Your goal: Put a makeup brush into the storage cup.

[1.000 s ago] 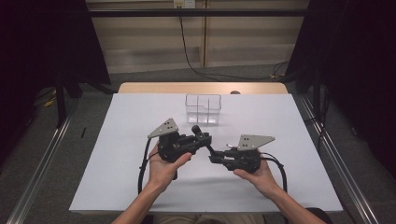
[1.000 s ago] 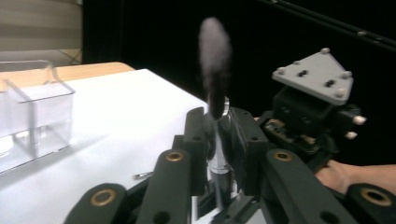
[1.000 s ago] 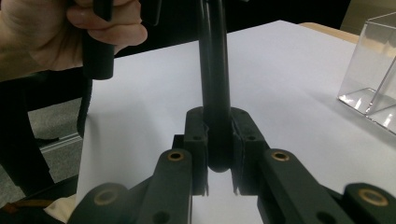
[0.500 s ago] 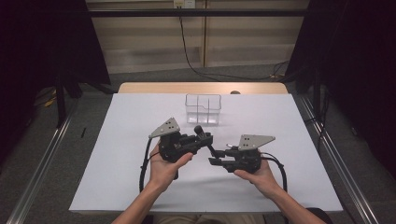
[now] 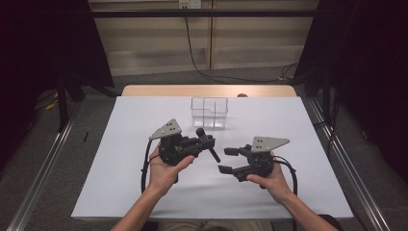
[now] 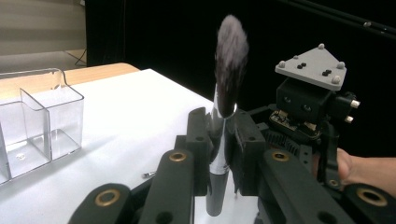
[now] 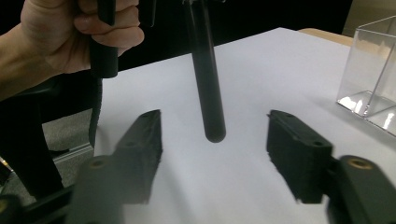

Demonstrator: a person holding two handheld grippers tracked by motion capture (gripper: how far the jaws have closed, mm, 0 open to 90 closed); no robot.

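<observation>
Left gripper [image 5: 206, 139] is clamped on a makeup brush [image 6: 227, 84], gripping it at the silver collar just below the bristles. In the left gripper view the brush stands nearly upright between the black pads, dark bristle head up and the handle running down out of the jaws. In the high view the brush's dark handle [image 5: 213, 154] slants away from the left gripper toward the right one, above the white sheet that covers the counter [image 5: 308, 125].

Right gripper [image 5: 227, 160]: jaws have just been opening and now stand wide apart. In the right gripper view the end of the handle [image 7: 208, 102] hangs in the gap between the two pads [image 7: 299, 156], clear of both; nothing is gripped there. The left hand [image 7: 81, 37] shows at the top left of that view.

Both grippers sit close together over the middle of the counter, jaws turned toward each other, each held in one hand.

A clear plastic organizer [image 5: 209, 112] with square compartments stands on the sheet beyond the grippers, apart from them, toward the far edge. Its compartments look empty as far as can be seen.
</observation>
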